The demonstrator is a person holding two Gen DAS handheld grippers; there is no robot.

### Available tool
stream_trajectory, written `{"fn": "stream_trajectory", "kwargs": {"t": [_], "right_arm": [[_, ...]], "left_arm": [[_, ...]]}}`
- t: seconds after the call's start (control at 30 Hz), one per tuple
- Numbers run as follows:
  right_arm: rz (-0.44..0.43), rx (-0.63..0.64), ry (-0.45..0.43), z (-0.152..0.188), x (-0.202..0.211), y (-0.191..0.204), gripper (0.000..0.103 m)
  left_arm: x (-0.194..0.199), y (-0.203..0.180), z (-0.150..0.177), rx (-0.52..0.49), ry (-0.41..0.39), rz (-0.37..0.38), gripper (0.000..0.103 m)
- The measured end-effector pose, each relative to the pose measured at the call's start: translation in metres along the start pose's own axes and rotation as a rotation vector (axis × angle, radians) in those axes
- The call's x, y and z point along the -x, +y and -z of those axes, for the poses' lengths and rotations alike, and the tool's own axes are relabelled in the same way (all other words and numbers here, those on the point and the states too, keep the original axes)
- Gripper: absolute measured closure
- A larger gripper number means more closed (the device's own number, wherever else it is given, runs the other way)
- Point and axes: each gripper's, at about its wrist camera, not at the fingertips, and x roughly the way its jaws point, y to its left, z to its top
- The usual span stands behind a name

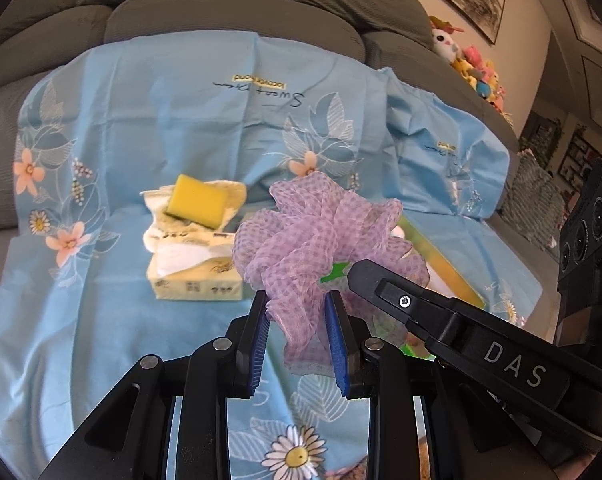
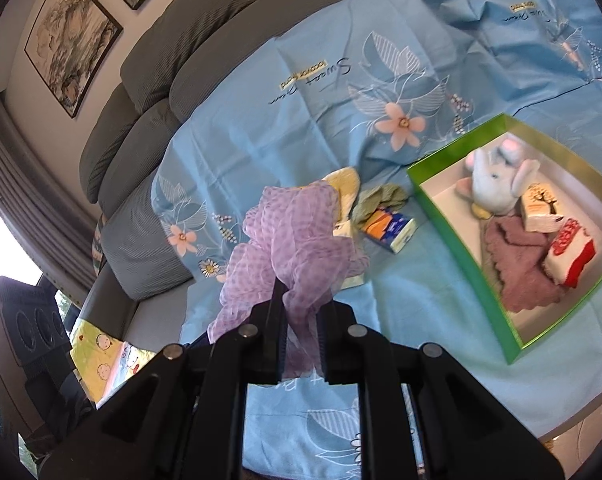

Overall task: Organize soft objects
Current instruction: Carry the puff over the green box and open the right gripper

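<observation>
Blue floral sheet (image 2: 261,128) covers a grey sofa (image 1: 229,16). Both the left tool (image 1: 297,312) and the right tool (image 2: 301,308) pinch a purple mesh bath pouf (image 1: 321,232), lifted above the sheet beside a green box (image 2: 457,232) holding an elephant plush (image 2: 497,184).

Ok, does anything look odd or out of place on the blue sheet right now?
Yes: the yellow sponge sits tilted on a crumpled cloth atop the opened tissue pack, outside the green box. Also, both the left gripper and right gripper pinch the same purple mesh bath pouf.

Bare cloth (image 2: 429,280) beside green box (image 2: 461,240)
</observation>
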Motion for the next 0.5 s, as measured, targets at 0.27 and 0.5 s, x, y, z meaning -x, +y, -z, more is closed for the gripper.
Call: {"fn": "stream_trajectory", "kwargs": {"t": [0.27,0.5], "right_arm": [[0.011,-0.038,-0.033,-0.023,-0.002,-0.022,0.089],[0.04,-0.04,-0.069,-0.065,-0.007,-0.035,0.089]], "left_arm": [[-0.029,-0.013,-0.025,-0.012,0.004,0.036,0.075],[-0.058,-0.03,-0.059,-0.039,-0.017,0.074,0.075]]}}
